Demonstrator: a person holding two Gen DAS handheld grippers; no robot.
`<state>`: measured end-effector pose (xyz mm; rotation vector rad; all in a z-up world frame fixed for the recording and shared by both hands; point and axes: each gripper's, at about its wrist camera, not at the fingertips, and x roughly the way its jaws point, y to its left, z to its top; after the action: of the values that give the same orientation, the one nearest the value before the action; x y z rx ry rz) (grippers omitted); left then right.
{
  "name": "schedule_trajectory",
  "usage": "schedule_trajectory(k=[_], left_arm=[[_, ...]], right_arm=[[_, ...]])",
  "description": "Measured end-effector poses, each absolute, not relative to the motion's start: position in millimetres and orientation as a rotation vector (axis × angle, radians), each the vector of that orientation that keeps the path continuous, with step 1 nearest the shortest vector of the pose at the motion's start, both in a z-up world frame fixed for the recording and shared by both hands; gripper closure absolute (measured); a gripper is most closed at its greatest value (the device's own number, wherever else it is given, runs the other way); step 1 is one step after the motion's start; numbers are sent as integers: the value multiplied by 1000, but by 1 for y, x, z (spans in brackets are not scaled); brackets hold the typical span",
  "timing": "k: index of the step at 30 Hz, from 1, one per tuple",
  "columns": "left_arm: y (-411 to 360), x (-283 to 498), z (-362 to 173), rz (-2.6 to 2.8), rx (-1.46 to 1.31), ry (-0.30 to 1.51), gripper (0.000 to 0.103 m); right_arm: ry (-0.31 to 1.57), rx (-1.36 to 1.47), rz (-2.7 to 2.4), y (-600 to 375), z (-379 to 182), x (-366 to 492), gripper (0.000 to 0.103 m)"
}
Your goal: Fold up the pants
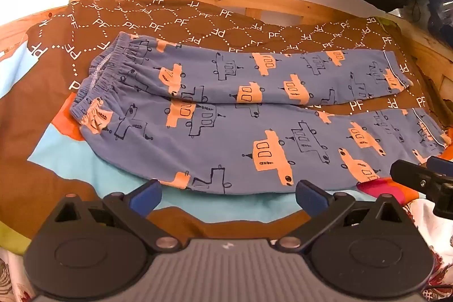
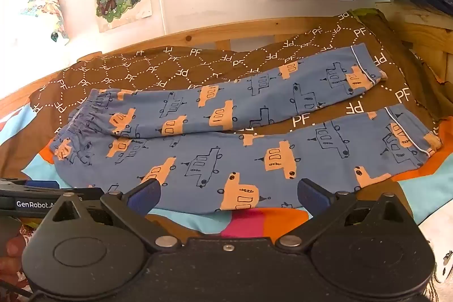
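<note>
**Loose legs, empty grippers: a skewed first fold is the risk**

The pants (image 1: pixel 226 109) lie flat on the bedspread (image 1: pixel 51 92), just beyond both sets of fingertips. Left gripper (image 1: pixel 228 196) and right gripper (image 2: pixel 229 196) are spread wide, grasping nothing. Pinching one layer only, or bedspread with it, would drag the splayed legs crooked.
</note>
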<state>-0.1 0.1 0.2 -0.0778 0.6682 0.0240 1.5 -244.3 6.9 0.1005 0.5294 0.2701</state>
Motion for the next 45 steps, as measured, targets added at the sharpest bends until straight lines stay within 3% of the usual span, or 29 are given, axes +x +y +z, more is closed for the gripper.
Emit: schedule_trajectory(k=[45], left_arm=[[5,0,-8,24,-82,688,0]], right_arm=[[555,110,278,-243,3,3,1]])
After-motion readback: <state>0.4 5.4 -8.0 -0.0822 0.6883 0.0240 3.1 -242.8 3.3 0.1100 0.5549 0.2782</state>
